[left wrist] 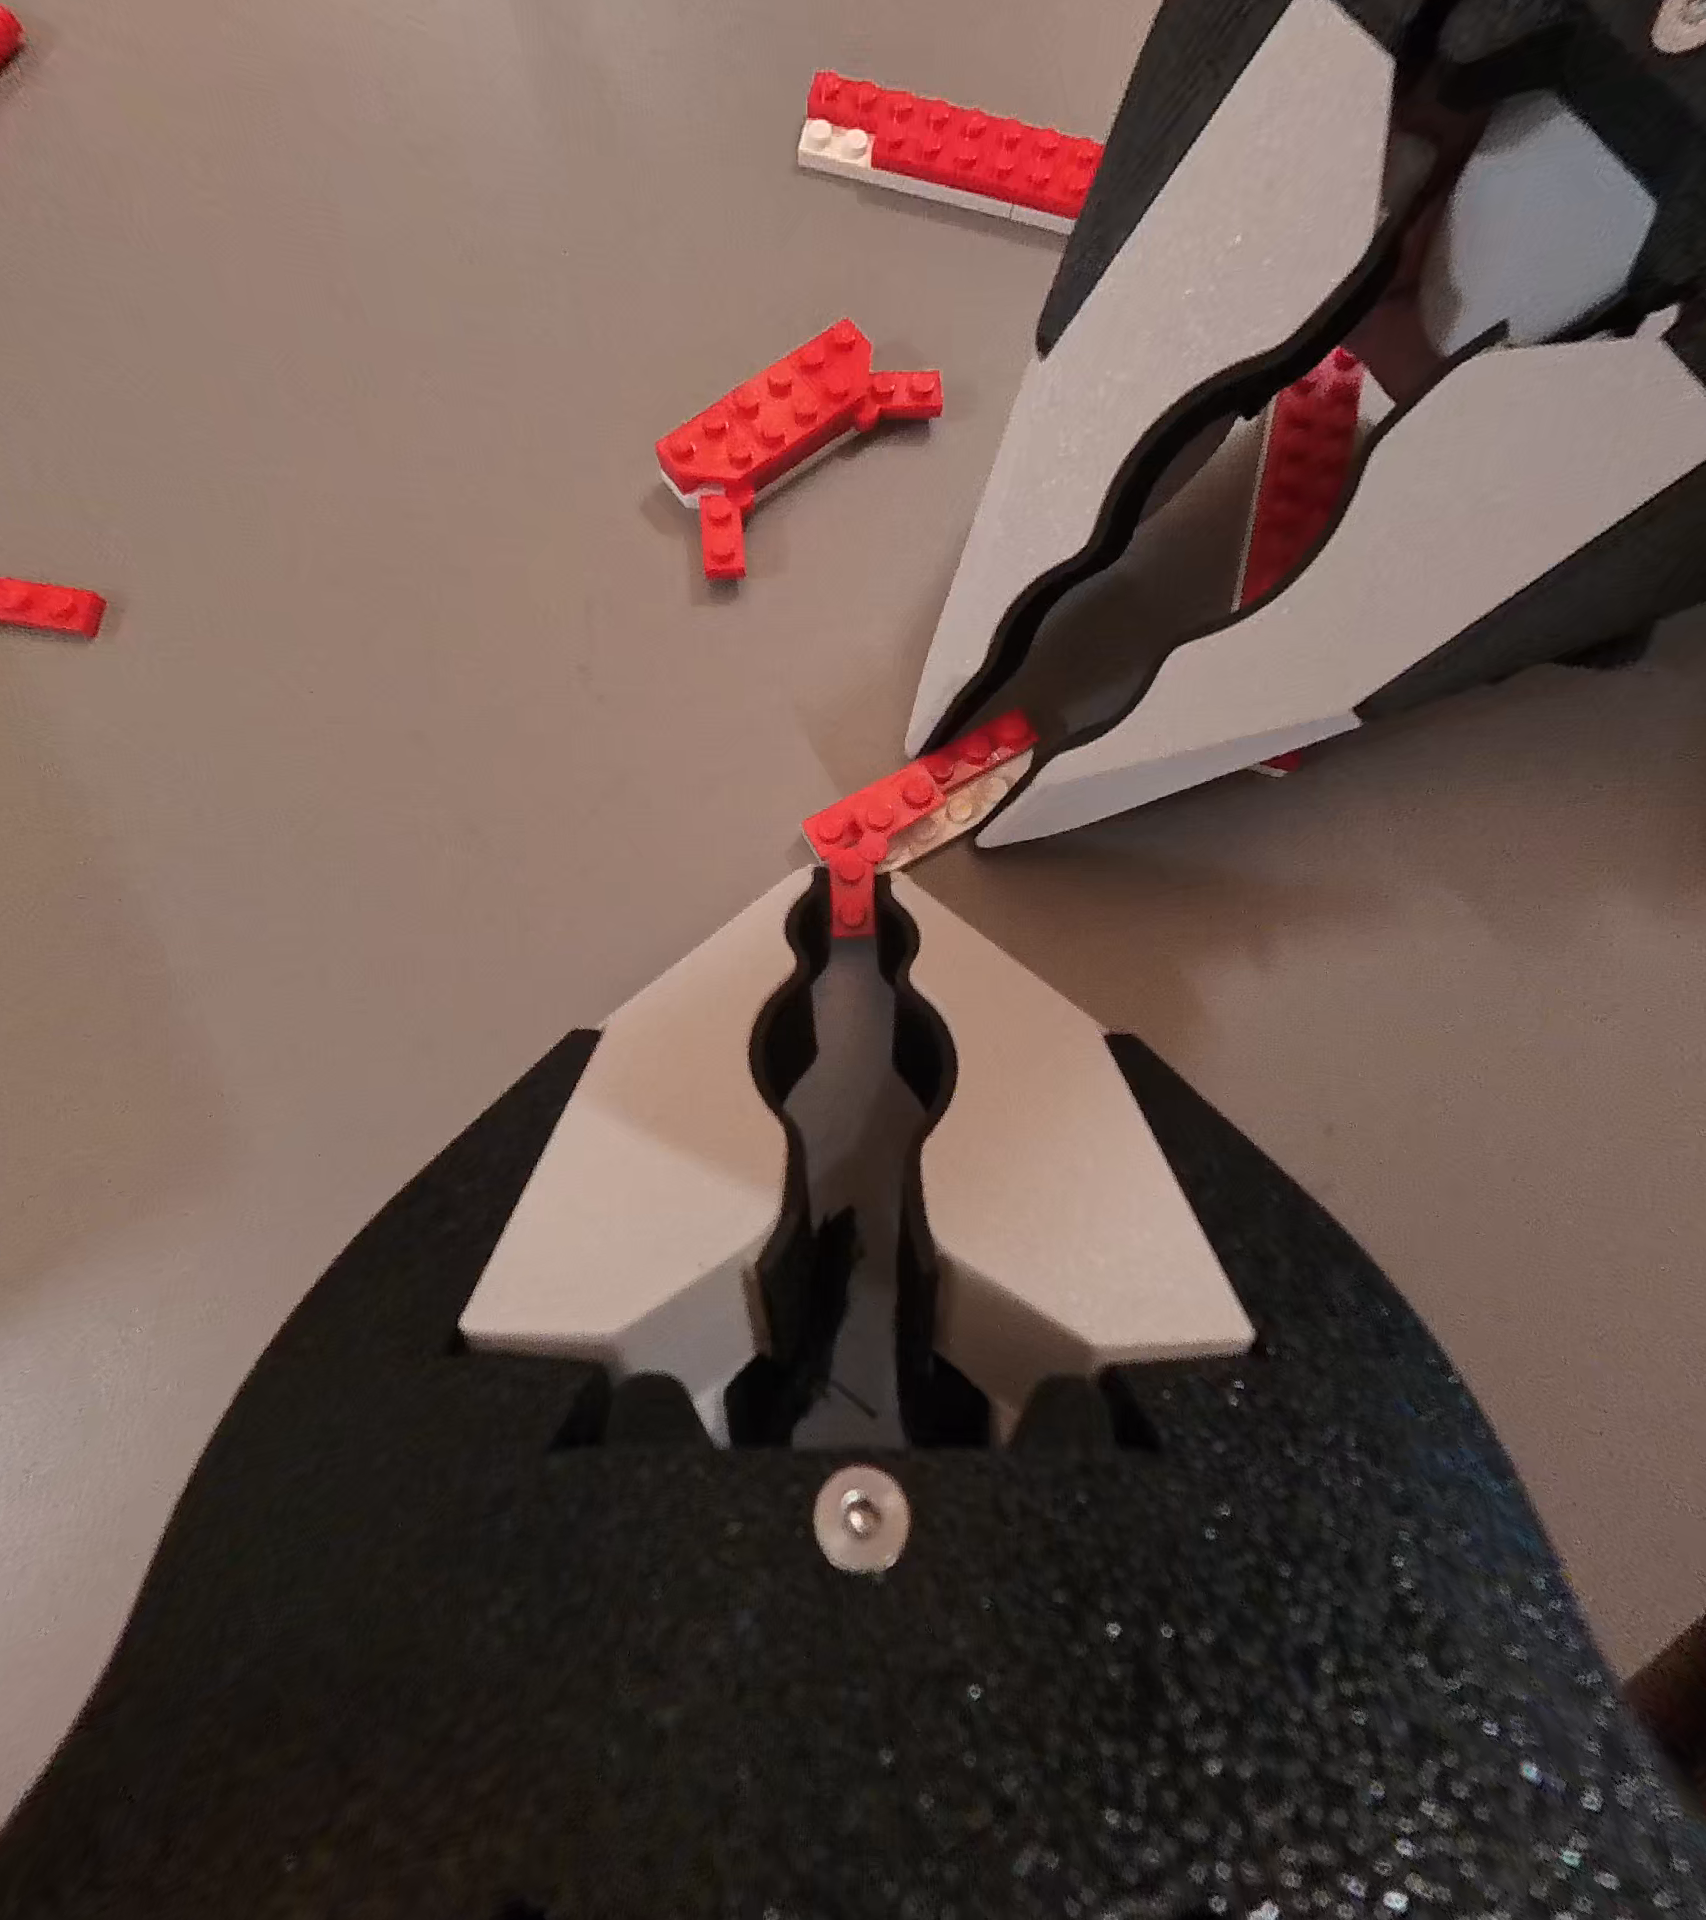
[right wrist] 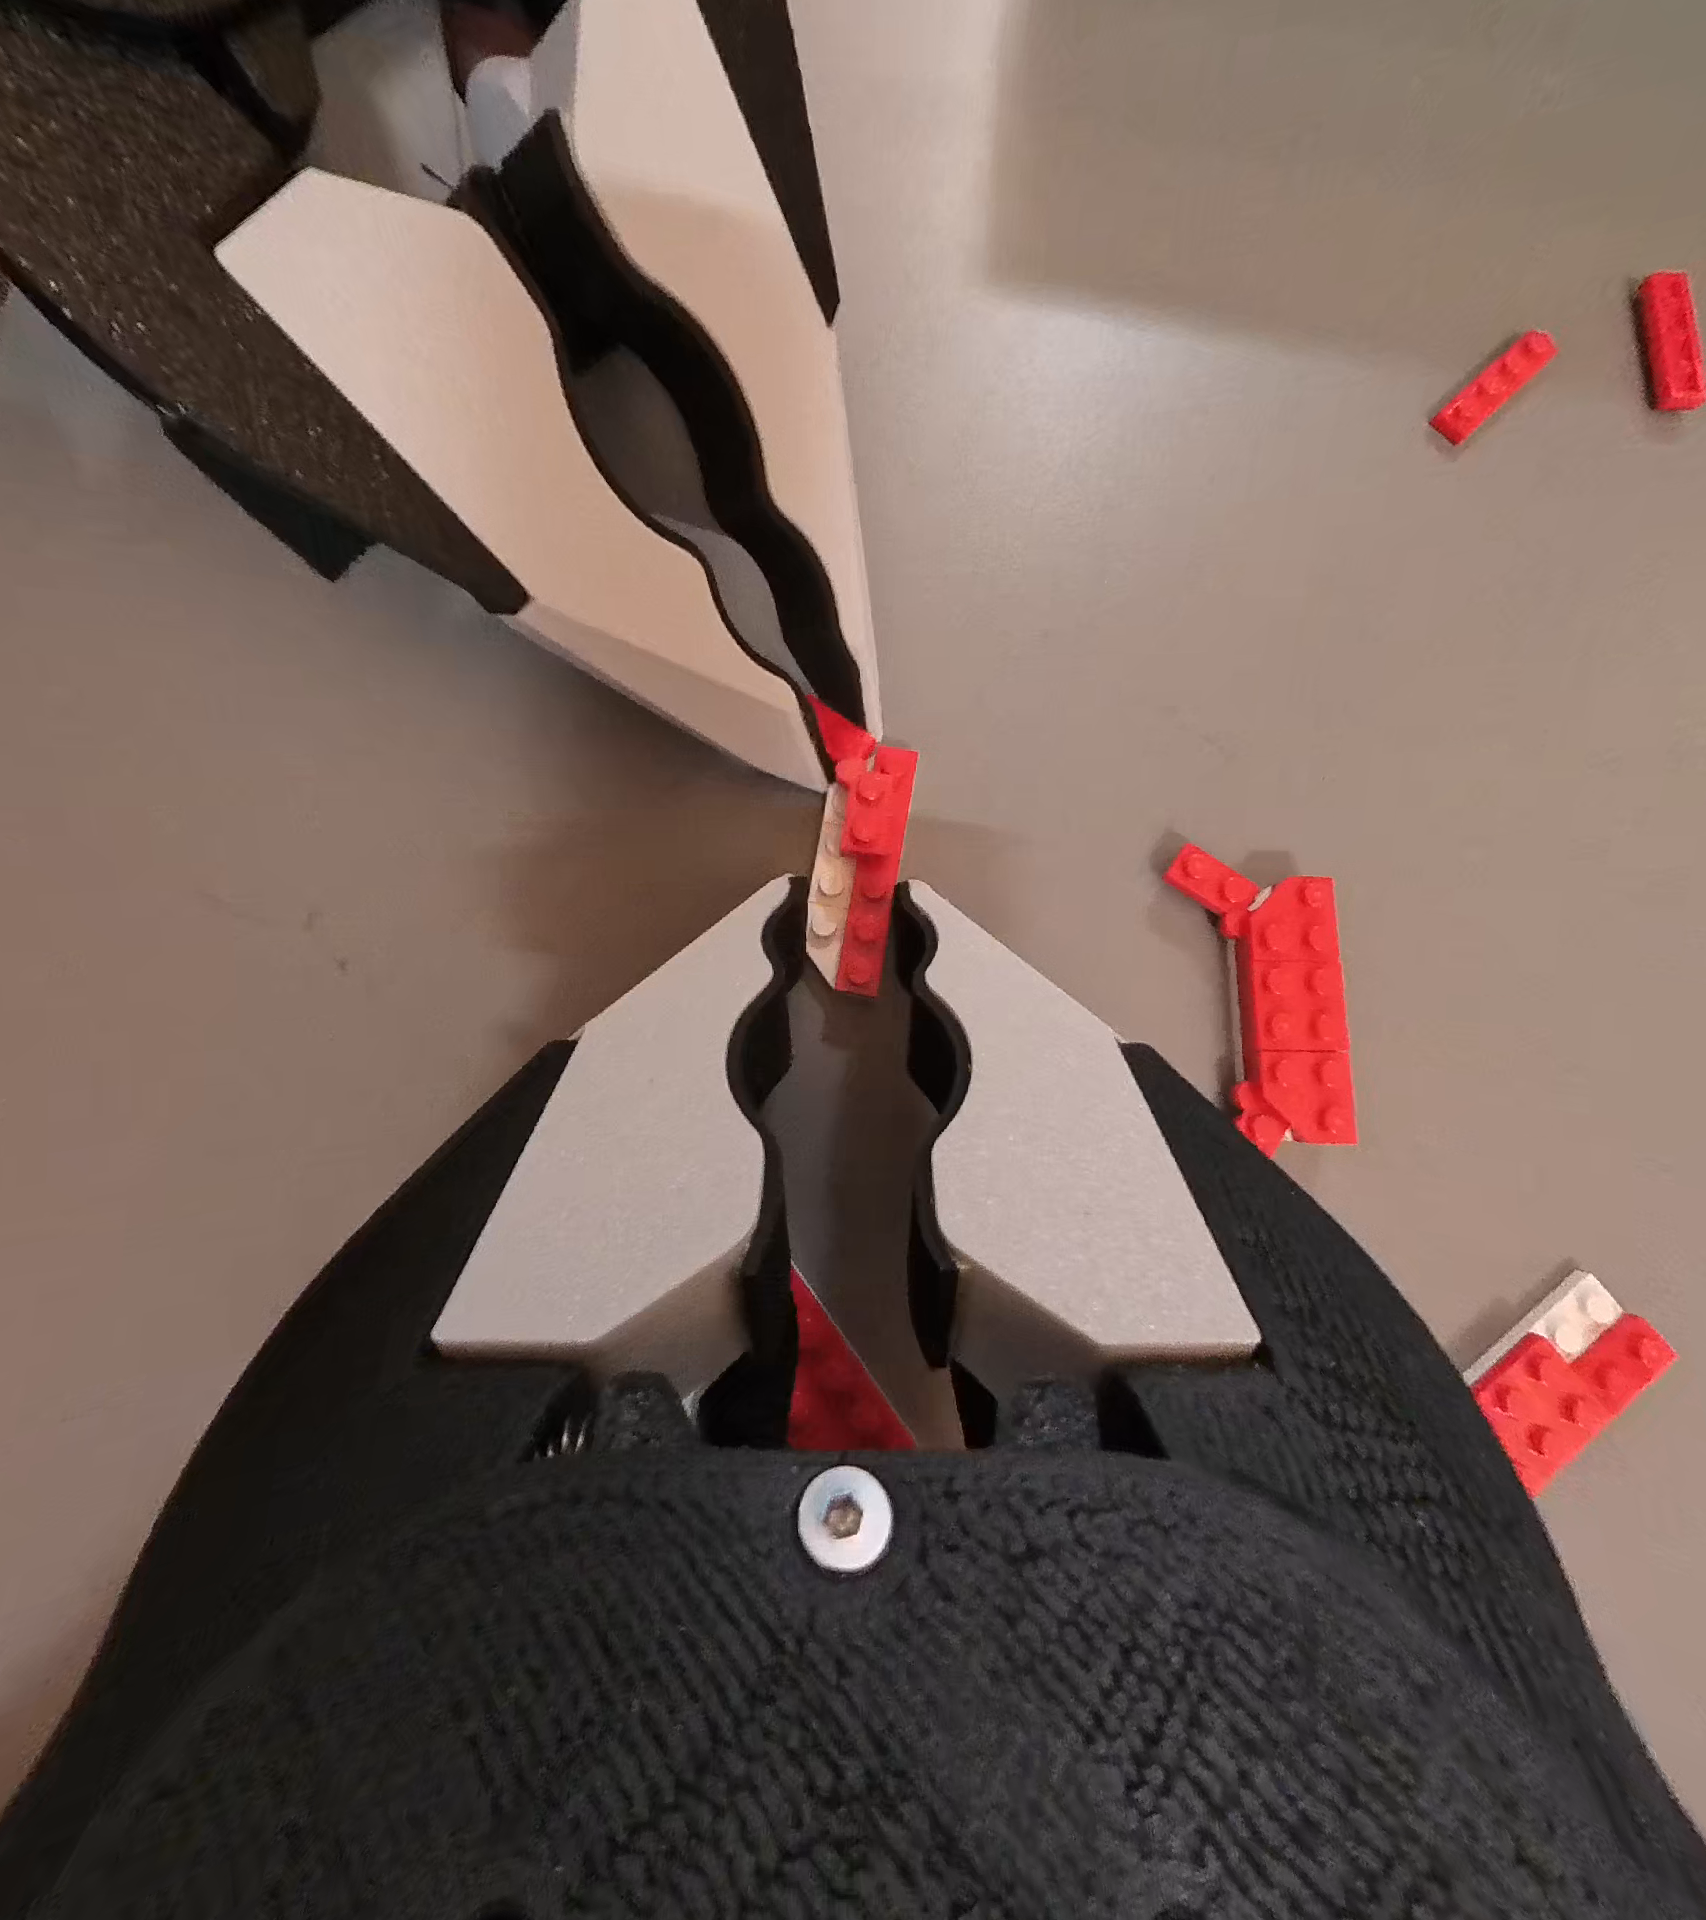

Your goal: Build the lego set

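On the grey table [left wrist: 309, 831], the left gripper [left wrist: 851, 883] pinches a small red hinge plate [left wrist: 854, 902] jutting from a red-and-white sub-assembly [right wrist: 859, 883] — clamped at its other end by the right gripper [right wrist: 849, 894]. This looks like seating or swinging the joint mid-build; next comes a steady, aligned push. No legible writing.

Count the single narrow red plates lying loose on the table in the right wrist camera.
2, both at the upper right of the table: a slanted red plate and, just right of it, a steeper red plate. Others may be hidden or out of frame.
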Demonstrator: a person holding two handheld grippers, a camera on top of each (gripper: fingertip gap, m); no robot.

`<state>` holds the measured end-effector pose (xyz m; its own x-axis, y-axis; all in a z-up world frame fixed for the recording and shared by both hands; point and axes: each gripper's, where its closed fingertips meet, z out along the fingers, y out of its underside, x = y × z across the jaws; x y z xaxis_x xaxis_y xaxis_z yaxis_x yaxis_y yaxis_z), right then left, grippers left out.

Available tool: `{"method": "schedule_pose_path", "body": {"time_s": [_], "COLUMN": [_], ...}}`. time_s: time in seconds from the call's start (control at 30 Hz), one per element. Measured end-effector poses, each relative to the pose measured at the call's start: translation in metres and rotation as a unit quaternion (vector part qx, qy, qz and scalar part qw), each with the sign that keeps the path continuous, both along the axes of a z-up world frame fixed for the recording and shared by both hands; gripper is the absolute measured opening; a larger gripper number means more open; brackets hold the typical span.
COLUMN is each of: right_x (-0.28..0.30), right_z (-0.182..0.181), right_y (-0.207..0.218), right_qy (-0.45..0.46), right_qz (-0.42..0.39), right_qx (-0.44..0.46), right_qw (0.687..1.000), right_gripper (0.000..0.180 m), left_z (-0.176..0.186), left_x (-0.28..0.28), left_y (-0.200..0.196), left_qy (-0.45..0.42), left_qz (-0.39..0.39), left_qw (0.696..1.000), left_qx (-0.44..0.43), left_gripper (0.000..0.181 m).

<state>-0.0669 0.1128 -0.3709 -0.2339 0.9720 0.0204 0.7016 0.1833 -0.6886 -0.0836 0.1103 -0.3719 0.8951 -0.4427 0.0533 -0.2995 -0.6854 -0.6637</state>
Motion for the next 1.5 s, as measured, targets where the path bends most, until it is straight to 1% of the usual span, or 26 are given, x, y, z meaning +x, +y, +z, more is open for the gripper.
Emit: {"method": "schedule_pose_path", "body": {"time_s": [0.57, 0.9, 1.5], "right_x": [-0.0004, -0.0016, -0.0027], "right_z": [0.0, -0.0001, 0.0], "right_y": [0.0004, 0.0005, 0.0005], "right_qy": [0.001, -0.004, -0.005], "right_qz": [-0.006, -0.023, -0.03], "right_qx": [-0.007, -0.015, -0.022], "right_qw": [1.0, 1.0, 0.999], "right_gripper": [0.014, 0.014, 0.014], "left_z": [-0.0007, -0.0008, -0.0013], "left_x": [0.0014, -0.0009, -0.0035], "left_y": [-0.0046, -0.0039, -0.0043], "left_qy": [0.025, 0.069, 0.103], "left_qz": [-0.01, -0.015, -0.012], "left_qw": [1.0, 0.997, 0.993], "left_qx": [-0.009, -0.02, -0.052], "left_gripper": [0.006, 0.006, 0.006]}}
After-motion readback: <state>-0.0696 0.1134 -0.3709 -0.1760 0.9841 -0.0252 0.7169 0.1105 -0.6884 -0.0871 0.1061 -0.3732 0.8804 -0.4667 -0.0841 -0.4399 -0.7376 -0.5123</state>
